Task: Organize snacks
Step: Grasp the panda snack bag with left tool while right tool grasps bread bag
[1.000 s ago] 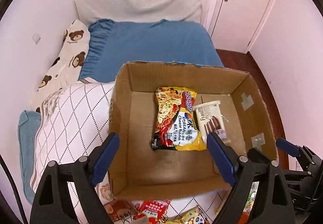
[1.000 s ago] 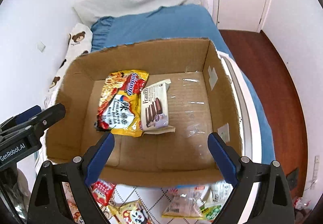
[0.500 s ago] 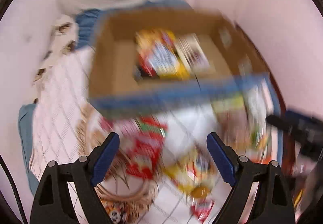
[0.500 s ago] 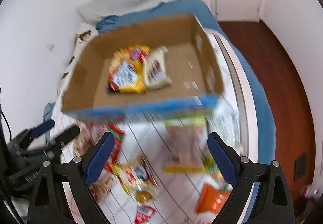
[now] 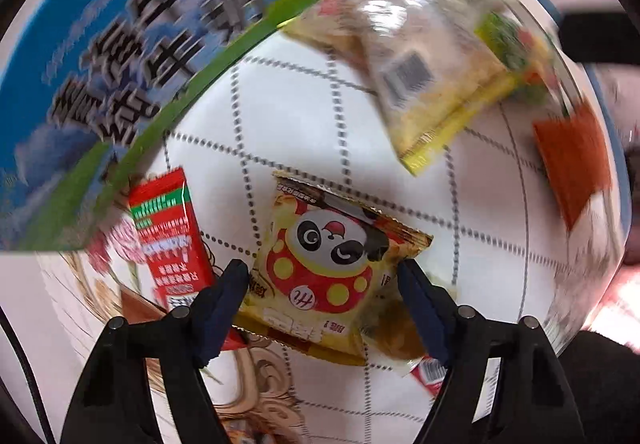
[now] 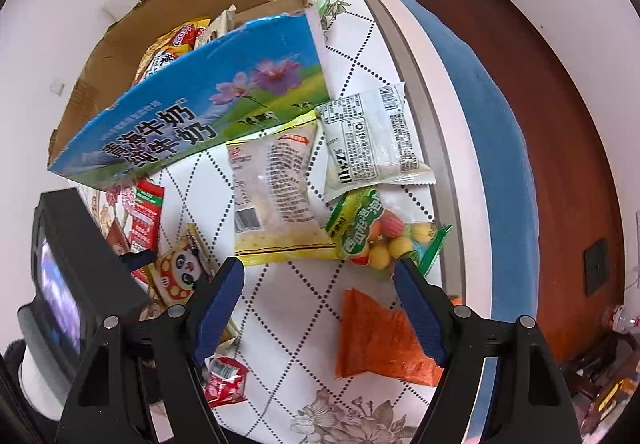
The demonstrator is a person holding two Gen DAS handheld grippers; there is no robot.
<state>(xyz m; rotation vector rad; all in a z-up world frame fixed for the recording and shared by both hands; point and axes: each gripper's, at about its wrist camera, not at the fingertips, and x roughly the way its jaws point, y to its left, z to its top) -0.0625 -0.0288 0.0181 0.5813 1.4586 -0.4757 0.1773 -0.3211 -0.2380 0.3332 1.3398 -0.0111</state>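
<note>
Left gripper (image 5: 322, 278) spread wide astride the panda snack packet (image 5: 324, 264) on the quilt beside the box (image 6: 192, 124); right gripper (image 6: 320, 282) also spread, idle; risk: pinching the neighbouring red packet (image 5: 170, 236) too.

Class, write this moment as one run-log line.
left gripper: open, straddling panda snack packet | right gripper: open, above quilt | cardboard box: holds two snacks

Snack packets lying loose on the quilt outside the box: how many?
8: red sachet, brown packet, panda packet, clear cracker pack, white pack, candy bag, orange packet, small red packet. Others may be hidden.
</note>
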